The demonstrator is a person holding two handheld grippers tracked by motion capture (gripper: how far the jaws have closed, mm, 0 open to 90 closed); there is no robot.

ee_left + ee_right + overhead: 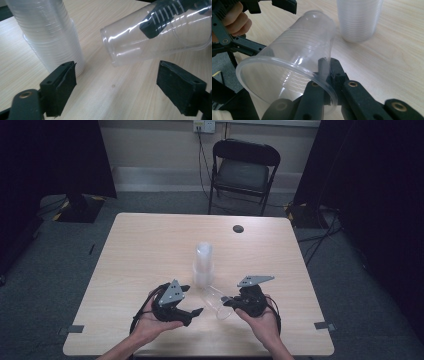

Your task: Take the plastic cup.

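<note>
Right gripper point(231, 302), near the front edge of the counter point(150, 245), is clamping its fingers point(329, 72) on the wall of a single clear plastic cup point(216, 301), close to the rim. One finger is sitting inside the cup, the other outside, pressed together with the thin wall between them. The cup is lying tilted on its side, its closed base pointing toward the counter's far edge and its open mouth toward the person. In the left gripper view the cup's base is hanging just above the wood.

Left gripper point(195, 312) is resting in the person's left hand point(150, 322) just to the left of the cup, also near the front edge. Its fingers point(62, 85) are standing wide apart with nothing between them but bare counter; they are not touching the cup.

A tall stack of cups point(203, 265) is standing upright, mouth down, near the middle of the counter, just beyond the held cup and apart from it.
</note>
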